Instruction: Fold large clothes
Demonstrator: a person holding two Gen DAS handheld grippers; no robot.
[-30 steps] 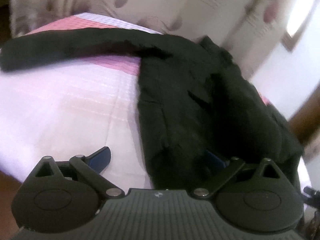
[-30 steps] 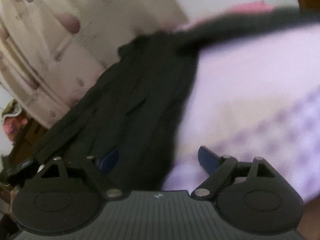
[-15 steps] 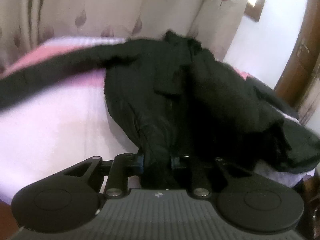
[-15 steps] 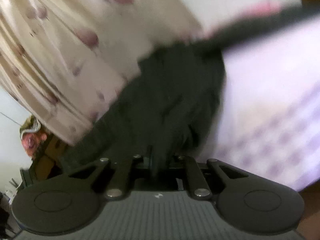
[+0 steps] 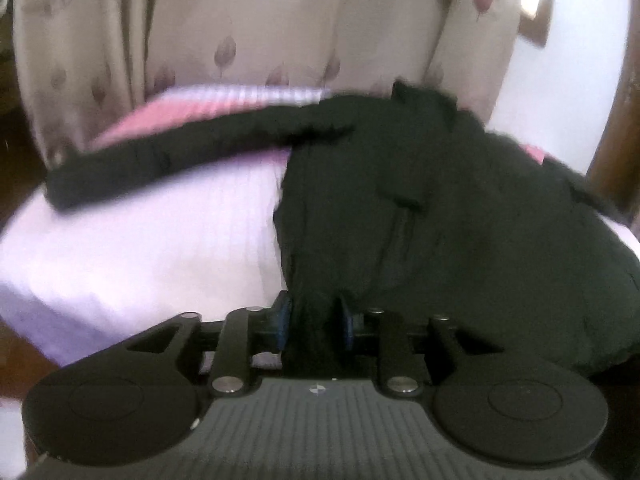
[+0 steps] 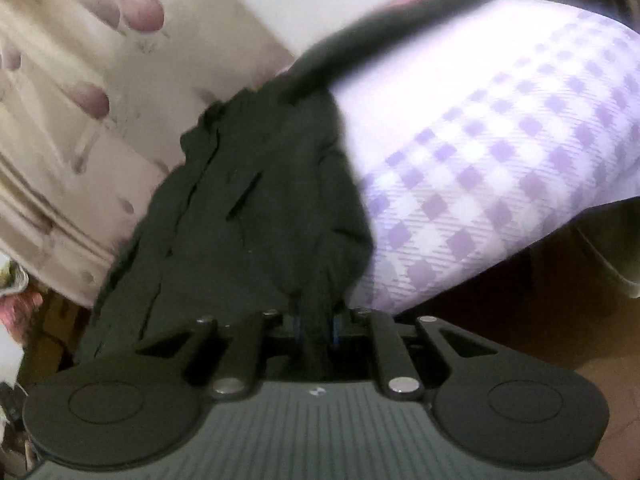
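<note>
**Gripping the hem of a black garment with both grippers**

Handling the black garment [image 5: 420, 208], I am judging it soft, limp and fairly heavy for cloth; it is bunching thickly wherever I pinch it, so it is likely to sag and drag rather than hold any line; it is lying across the lilac checked bedspread [image 6: 500, 140], its body heaped toward one side and one long sleeve [image 5: 180, 156] stretching out flat across the bed. The near hem seems the sensible place to take hold, at two points apart, since a grip on one layer alone would probably let the rest slide; I am holding exactly there.

My left gripper [image 5: 314, 322] is clamping a thick fold of the hem between its blue pads; its jaws have just been easing a little wider, yet the cloth is filling the gap and the pads are pressing on it. My right gripper [image 6: 316, 322] is pinching another bunch of the same edge, narrower, its jaws also having just been opening slightly while the fabric is sitting squeezed between them.

Both grippers are pointing forward and somewhat downward over the near edge of the bed; the right wrist view is looking rolled to one side. Beyond the bed a cream curtain [image 5: 280, 28] with leaf prints is hanging.
</note>
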